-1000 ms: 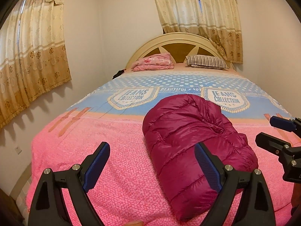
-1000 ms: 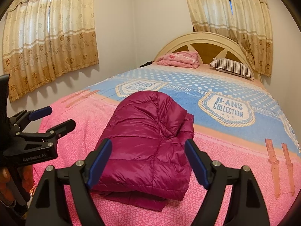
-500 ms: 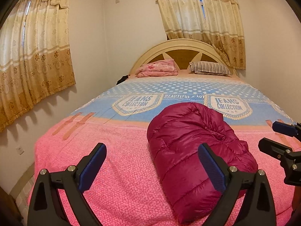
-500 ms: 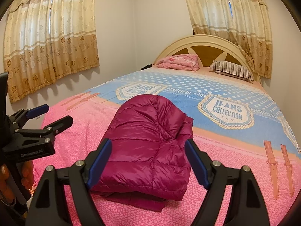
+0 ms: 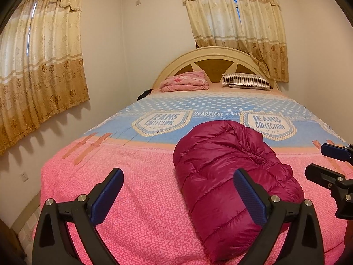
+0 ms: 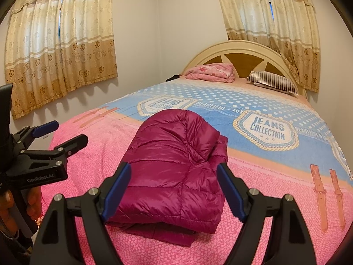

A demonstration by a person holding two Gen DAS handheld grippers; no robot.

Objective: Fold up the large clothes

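Jacket [image 6: 176,167]: folded maroon puffer, lying on the pink end of my bed [image 6: 286,201].
Long axis: runs away from me, toward the headboard [image 5: 211,57].
Left gripper [image 5: 178,194]: jaws just widened, nothing between them; jacket lies ahead to its right.
Right gripper [image 6: 173,191]: jaws apart, empty; jacket straight ahead, so my nearer hand, I judge.
Fold: looks finished.

- We see the folded jacket [image 6: 176,167] lying on the bed [image 6: 275,198], near its foot end.
- At the head, a folded blanket [image 6: 211,71] lies left of a pillow [image 6: 272,81], both before the headboard [image 6: 240,53].
- Our left gripper [image 6: 64,135] hangs left of the jacket, our right gripper [image 6: 174,190] before it, neither touching it.
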